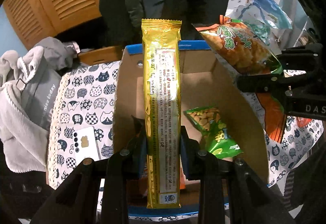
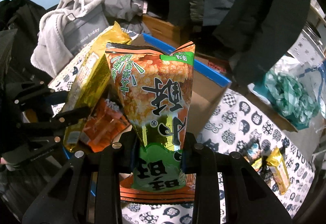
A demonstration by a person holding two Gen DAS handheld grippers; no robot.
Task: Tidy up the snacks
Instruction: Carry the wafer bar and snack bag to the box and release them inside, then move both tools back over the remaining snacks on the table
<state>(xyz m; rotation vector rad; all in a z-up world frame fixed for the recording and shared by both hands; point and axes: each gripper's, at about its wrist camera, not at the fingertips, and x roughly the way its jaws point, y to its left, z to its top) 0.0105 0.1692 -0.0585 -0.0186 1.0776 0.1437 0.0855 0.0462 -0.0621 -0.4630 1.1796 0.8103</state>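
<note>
Surface covered by a white cat-print cloth [image 1: 85, 99]. Open cardboard box [image 1: 240, 101] with blue rim standing on it, centrally placed. White phone [image 1: 86, 143] lying flat on the cloth just beside the box wall. Grey bag [image 1: 38, 101] draped with pale fleece, at the cloth's edge. Small yellow packet [image 2: 279, 169] and further small packets near the opposite edge.
</note>
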